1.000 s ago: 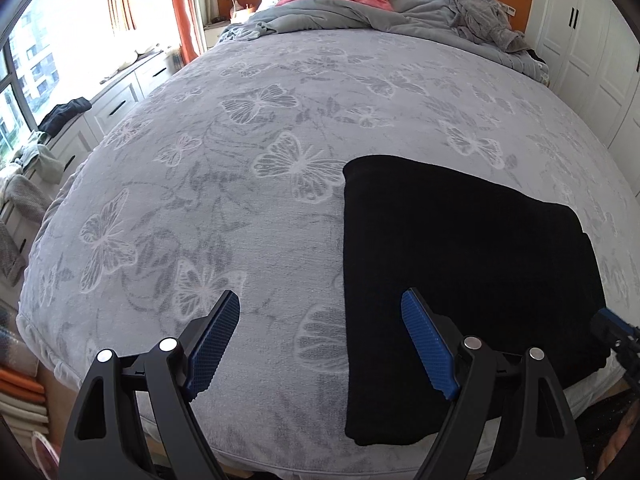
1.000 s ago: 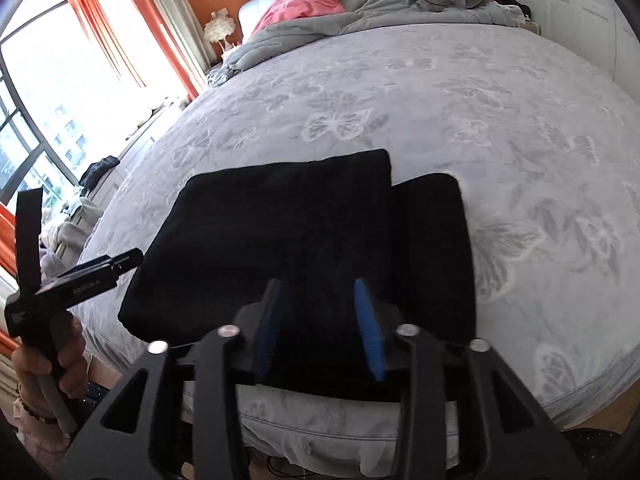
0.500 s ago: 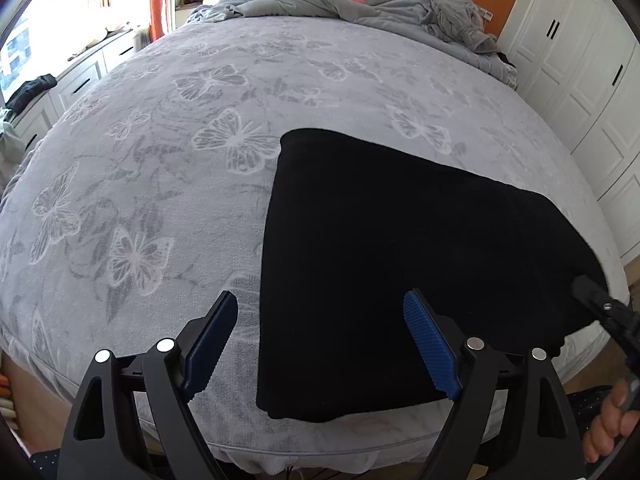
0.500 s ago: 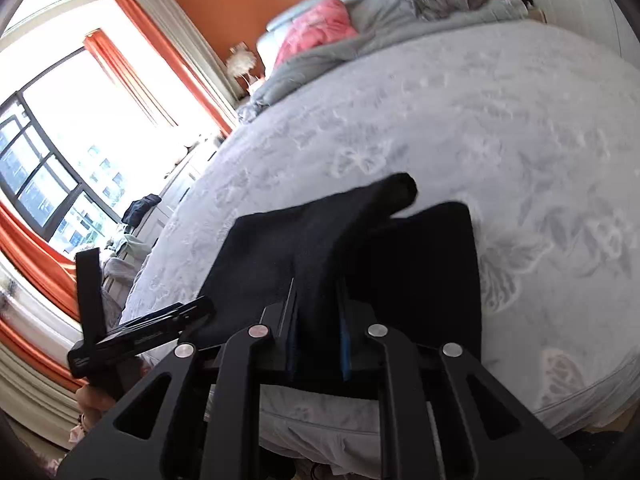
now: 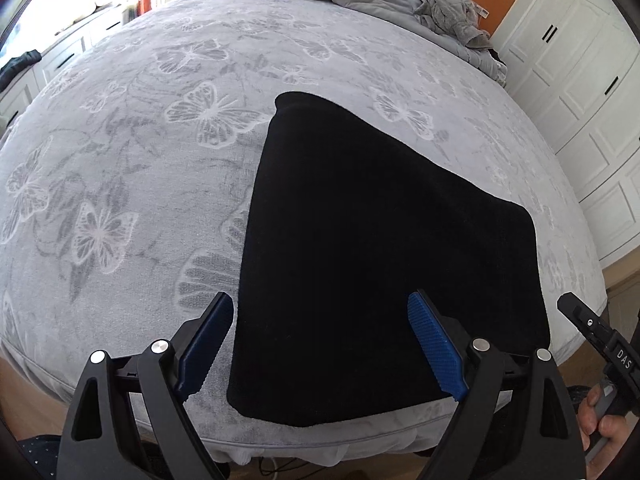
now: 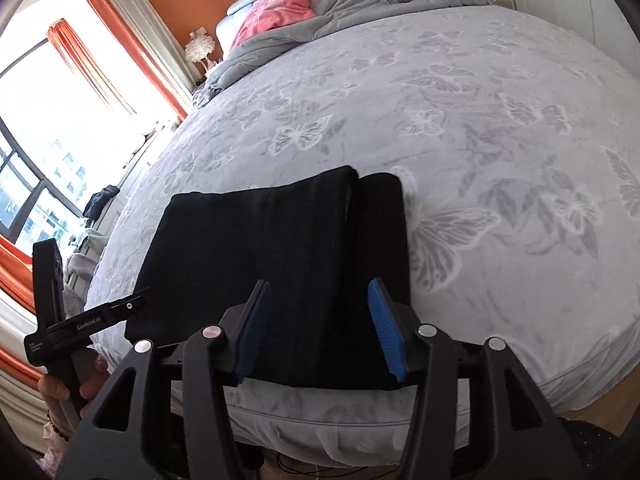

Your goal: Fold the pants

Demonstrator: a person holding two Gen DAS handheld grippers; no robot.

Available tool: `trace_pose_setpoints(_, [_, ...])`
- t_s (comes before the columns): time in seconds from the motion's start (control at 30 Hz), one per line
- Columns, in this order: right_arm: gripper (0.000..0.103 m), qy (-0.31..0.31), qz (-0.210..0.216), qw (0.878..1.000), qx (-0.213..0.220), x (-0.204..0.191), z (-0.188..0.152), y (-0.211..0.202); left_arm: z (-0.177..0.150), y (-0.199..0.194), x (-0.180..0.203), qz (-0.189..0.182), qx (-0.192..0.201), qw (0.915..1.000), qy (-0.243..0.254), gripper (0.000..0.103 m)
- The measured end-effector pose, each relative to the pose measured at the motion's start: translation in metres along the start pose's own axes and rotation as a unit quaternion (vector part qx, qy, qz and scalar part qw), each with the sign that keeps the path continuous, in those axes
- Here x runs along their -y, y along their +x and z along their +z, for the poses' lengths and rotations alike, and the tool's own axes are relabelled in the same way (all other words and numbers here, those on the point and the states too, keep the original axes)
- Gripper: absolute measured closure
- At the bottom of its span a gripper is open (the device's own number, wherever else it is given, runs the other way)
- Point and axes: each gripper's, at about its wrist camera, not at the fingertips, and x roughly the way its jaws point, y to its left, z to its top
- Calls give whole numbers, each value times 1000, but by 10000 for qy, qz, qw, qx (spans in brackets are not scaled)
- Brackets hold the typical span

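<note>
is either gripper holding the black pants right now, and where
Nothing is held. The left gripper and right gripper are both open above the folded black pants.

Your black pants point(image 5: 384, 264) lie folded flat near the bed's point(image 5: 160, 160) near edge, upper layer offset, leaving a strip exposed.

The right gripper point(image 6: 320, 324) lets go, jaws now apart, and the lifted fold of the pants point(image 6: 280, 264) lies flat again.

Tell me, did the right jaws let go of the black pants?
Yes. The right gripper was pinching a raised fold half a second ago; now its jaws stand open, and the pants lie flat on the bedspread.
</note>
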Motion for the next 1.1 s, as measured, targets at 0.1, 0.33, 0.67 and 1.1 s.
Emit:
trace_pose_setpoints(0.1, [46, -108, 8, 9997, -211, -8, 8, 26, 1, 4, -4, 45, -56, 9999, -118, 17])
trace_pose_setpoints(0.33, [95, -392, -481, 9978, -232, -17, 36, 70, 1, 0, 5, 296, 138, 9993, 166, 17])
trace_pose_setpoints(0.67, [79, -212, -628, 9978, 69, 3, 32, 46, 4, 7, 10, 503, 120, 9980, 361, 17])
trace_pose_setpoints(1.1, [34, 893, 464, 9929, -631, 46, -28, 45, 4, 43, -16, -596, -788, 9923, -747, 13])
